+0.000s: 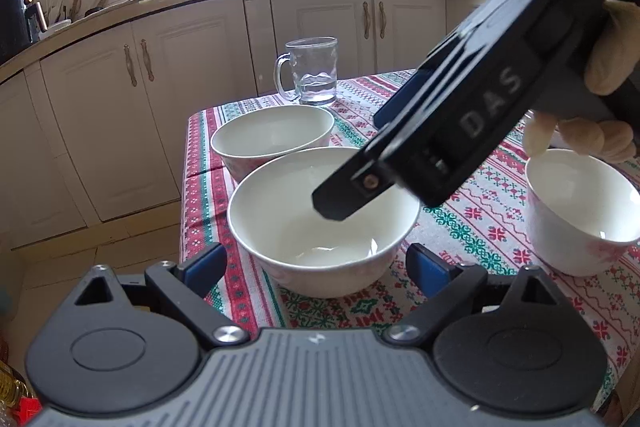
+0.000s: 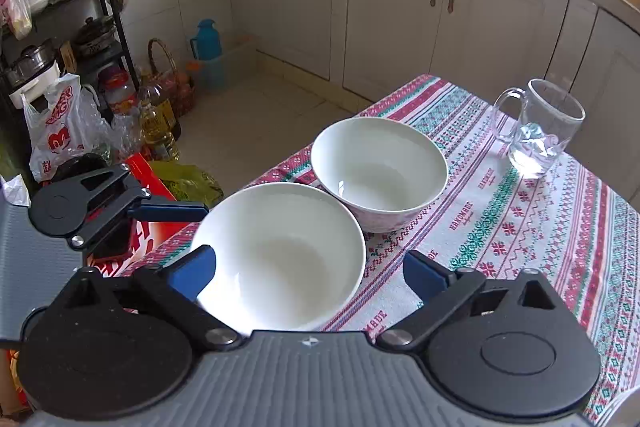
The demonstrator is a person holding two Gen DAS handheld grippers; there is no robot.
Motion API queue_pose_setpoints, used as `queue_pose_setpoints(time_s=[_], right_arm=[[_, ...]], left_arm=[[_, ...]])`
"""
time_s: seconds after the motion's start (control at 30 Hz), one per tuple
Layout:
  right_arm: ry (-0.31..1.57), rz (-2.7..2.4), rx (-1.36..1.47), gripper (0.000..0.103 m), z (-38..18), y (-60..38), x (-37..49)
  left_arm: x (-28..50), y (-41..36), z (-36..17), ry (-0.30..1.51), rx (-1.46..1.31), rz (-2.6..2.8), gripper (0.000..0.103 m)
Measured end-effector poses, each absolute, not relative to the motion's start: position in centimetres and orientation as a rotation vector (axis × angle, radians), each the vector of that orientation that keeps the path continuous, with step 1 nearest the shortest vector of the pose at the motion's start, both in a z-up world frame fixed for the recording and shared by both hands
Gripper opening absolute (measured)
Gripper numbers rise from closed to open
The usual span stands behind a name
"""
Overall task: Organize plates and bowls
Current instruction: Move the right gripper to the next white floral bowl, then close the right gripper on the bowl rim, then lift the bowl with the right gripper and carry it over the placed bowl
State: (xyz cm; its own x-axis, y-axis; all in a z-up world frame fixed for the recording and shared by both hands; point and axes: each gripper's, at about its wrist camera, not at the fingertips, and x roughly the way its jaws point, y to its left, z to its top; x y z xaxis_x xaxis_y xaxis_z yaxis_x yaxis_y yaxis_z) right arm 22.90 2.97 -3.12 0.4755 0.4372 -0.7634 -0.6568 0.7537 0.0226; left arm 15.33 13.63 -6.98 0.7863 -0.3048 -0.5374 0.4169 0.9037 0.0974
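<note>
Three white bowls stand on the patterned tablecloth [image 1: 476, 227]. The near bowl [image 1: 320, 227] lies just ahead of my left gripper [image 1: 318, 265], which is open, its blue pads on either side of the bowl and clear of it. My right gripper [image 1: 360, 155] reaches down from the upper right over this bowl. In the right wrist view the same bowl [image 2: 280, 255] sits between the fingers of my open right gripper [image 2: 310, 271]; the left pad is at the rim, the right pad stands apart. A second bowl [image 1: 272, 135] [image 2: 380, 167] stands behind it, a third [image 1: 580, 211] to the right.
A glass mug [image 1: 312, 71] [image 2: 540, 127] with a little water stands at the table's far side. One finger of the left gripper [image 2: 172, 211] points at the near bowl's rim. The table's edge drops to a floor crowded with bags and oil bottles [image 2: 156, 123]. Kitchen cabinets [image 1: 312, 23] stand behind.
</note>
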Motion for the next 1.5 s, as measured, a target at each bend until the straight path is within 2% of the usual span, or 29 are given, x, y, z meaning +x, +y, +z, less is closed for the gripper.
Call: queue_pose_setpoints(time_s=[0.2, 0.4, 0.87, 1.5], right_arm=[[0.875, 0.699, -0.279, 0.082, -4.1, 3.2, 24.0], [0.897, 0.709, -0.262, 0.072, -4.7, 3.3, 24.5], [0.906, 0.717, -0.220, 0.072, -4.5, 2.5, 24.4], [0.791, 0.697, -0.201, 0.073, 0.5, -3.0, 18.0]], left_arm=[[15.7, 13.5, -7.0, 0.530, 0.215, -0.416, 0.095], [16.2, 13.5, -7.0, 0.532, 0.212, -0.422, 0.094], [15.4, 13.0, -5.9, 0.520, 0.233, -0.438, 0.094], [10.7, 9.0, -1.9, 0.463, 0.259, -0.510, 0.094]])
